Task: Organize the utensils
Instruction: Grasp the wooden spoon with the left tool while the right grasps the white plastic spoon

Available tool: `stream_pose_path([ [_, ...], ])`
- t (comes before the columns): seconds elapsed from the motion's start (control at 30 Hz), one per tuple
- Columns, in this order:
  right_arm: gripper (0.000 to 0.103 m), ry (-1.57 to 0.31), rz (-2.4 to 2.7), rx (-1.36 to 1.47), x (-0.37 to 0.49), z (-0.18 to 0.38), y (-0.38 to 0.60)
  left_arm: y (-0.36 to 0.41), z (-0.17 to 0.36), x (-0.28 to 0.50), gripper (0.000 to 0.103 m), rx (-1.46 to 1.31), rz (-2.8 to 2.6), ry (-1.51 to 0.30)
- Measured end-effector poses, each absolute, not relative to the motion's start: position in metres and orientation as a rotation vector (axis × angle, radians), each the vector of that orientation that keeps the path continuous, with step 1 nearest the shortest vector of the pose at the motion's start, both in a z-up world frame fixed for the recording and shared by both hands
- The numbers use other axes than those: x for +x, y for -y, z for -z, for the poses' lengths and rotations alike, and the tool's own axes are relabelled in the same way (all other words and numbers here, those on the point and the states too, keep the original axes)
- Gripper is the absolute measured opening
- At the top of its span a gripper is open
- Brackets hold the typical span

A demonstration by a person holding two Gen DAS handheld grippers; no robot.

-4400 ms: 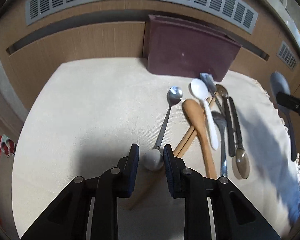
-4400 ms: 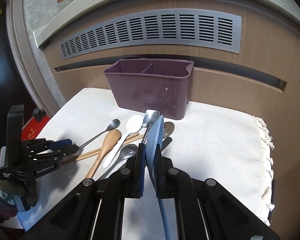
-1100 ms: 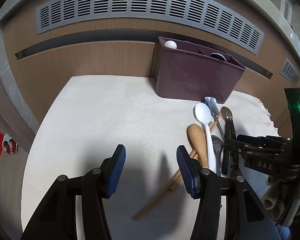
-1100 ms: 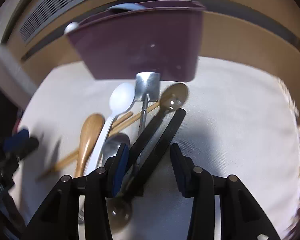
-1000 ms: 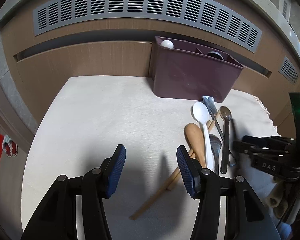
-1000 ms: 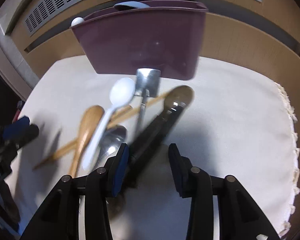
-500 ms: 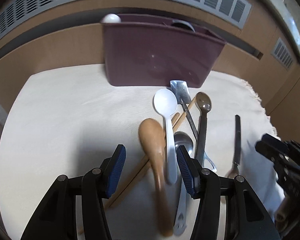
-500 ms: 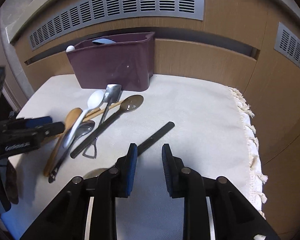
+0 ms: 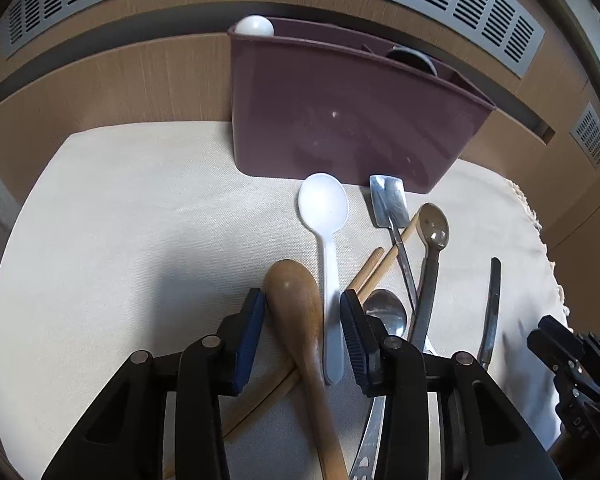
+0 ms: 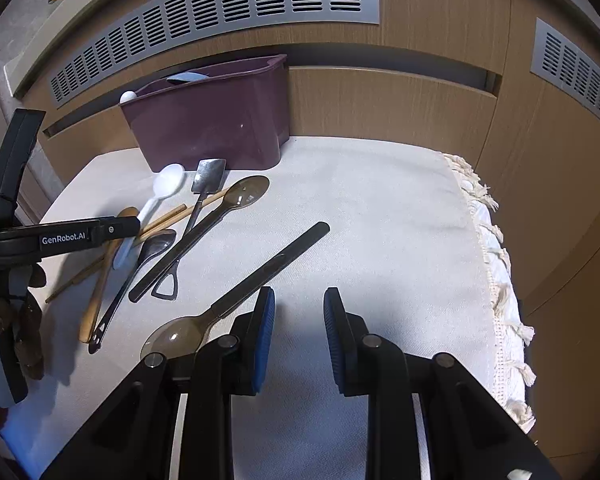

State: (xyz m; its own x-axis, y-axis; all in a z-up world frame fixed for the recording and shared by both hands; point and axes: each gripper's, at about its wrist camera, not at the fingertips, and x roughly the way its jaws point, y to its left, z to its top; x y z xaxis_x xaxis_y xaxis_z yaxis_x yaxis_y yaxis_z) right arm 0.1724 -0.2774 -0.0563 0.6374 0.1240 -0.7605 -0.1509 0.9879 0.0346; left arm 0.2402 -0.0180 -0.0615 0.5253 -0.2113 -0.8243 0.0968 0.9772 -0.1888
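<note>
left tongs (image 9: 302,330): spread wide around the wooden spoon (image 9: 296,308), lower centre, not clamped | right tongs (image 10: 299,334): released, hovering over bare cloth (image 10: 380,216), bottom centre

Left tool (image 9: 302,328) and right tool (image 10: 299,334) both gape.

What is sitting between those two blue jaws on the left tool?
In the left wrist view, the open left gripper has the wooden spoon bowl and the white plastic spoon handle lying between its jaws on the cloth.
</note>
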Motion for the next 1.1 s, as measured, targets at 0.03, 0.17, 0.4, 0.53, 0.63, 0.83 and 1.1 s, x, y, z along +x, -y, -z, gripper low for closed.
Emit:
stream_pose_path([
  [0.03, 0.023, -0.866, -0.157, -0.033, 0.172, 0.056, 0.277, 0.016, 0.060, 0.239, 0.040, -0.129, 0.185, -0.998],
  [0.17, 0.023, -0.874, -0.153, -0.027, 0.174, 0.059, 0.277, 0.007, 0.054, 0.230, 0.040, -0.154, 0.164, -0.981],
  [0.4, 0.023, -0.875, -0.159, -0.014, 0.175, 0.061, 0.276, 0.011, 0.065, 0.233, 0.040, -0.158, 0.185, -1.027],
  [0.53, 0.023, -0.870, -0.158, -0.029, 0.174, 0.059, 0.275, 0.020, 0.065, 0.239, 0.040, -0.138, 0.196, -1.018],
  [0.63, 0.023, -0.865, -0.152, -0.041, 0.173, 0.057, 0.275, 0.014, 0.066, 0.242, 0.040, -0.177, 0.215, -1.025],
  [0.83, 0.023, -0.829, -0.194, -0.069, 0.183, 0.041, 0.258, 0.008, 0.065, 0.242, 0.037, -0.182, 0.270, -1.033],
  [1.1, 0.023, -0.863, -0.398, -0.049, 0.234, 0.029, 0.188, -0.048, 0.057, 0.214, 0.023, -0.147, 0.239, -0.984],
])
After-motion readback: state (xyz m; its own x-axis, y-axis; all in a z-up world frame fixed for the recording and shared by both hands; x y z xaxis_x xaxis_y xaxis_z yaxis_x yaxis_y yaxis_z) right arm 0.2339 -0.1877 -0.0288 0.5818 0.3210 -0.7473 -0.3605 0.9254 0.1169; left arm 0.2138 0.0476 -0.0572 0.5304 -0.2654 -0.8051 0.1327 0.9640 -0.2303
